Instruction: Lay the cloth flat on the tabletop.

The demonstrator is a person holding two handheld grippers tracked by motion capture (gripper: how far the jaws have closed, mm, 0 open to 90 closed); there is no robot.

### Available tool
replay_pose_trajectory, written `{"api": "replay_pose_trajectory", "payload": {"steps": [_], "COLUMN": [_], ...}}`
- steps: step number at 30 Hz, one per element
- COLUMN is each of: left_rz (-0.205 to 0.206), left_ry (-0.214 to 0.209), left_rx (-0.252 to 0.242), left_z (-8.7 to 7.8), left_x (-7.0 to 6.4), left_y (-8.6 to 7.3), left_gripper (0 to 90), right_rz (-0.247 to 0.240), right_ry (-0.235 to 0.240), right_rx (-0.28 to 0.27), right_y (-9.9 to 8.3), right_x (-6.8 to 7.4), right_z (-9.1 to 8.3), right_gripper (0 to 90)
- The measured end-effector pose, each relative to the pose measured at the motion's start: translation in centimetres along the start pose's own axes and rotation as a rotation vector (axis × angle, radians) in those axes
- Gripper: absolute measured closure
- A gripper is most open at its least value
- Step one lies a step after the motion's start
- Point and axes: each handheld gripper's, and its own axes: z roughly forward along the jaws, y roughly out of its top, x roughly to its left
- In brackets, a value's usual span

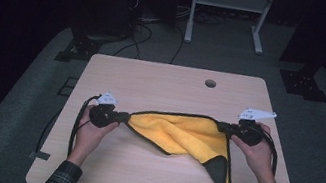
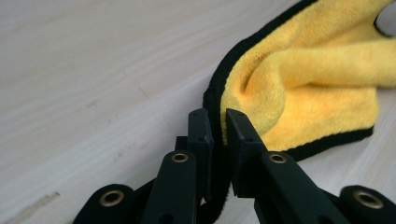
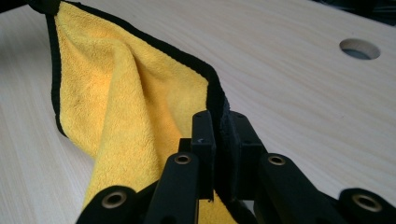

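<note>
A yellow cloth (image 1: 184,135) with black edging hangs stretched between the two grippers over the wooden table (image 1: 167,84). Its lower part sags in folds onto the table, with a dark corner (image 1: 220,173) pointing toward the front right. My left gripper (image 1: 122,117) is shut on the cloth's left corner; in the left gripper view the black hem (image 2: 215,93) runs down between the jaws of the left gripper (image 2: 218,122). My right gripper (image 1: 223,128) is shut on the right corner, and the hem (image 3: 215,95) is pinched between the jaws of the right gripper (image 3: 220,122).
A round cable hole (image 1: 210,83) lies in the table's far right part, also visible as a hole (image 3: 359,48) in the right gripper view. Beyond the table stand a white frame (image 1: 228,11) and dark equipment with cables on the floor.
</note>
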Motion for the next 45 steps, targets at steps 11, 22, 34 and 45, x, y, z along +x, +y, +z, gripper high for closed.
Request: {"api": "replay_pose_trajectory", "payload": {"steps": [11,22,34,45], "left_rz": [0.044,0.074,0.11,0.185], "left_ry": [0.015,0.014,-0.002,-0.006], "left_rx": [-0.162,-0.281,-0.358,-0.425], "left_z": [-3.5,-6.4,-9.2,-13.6], "left_x": [0.1,0.1,-1.1,-3.8], "left_y": [4.3,7.4,9.3,10.0], "left_gripper": [80.4,80.5,80.7,80.7], "right_rz": [-0.009,-0.024,-0.077,-0.114], "right_ry": [-0.023,-0.043,-0.065,-0.024], "right_rx": [-0.119,-0.21,-0.287,-0.38], "right_y": [2.9,5.2,7.6,7.8], "right_x": [-0.3,-0.6,0.2,2.7], "right_z": [-2.7,-4.9,-8.6,-12.1], "right_gripper": [81.7,81.7,81.7,81.7]}}
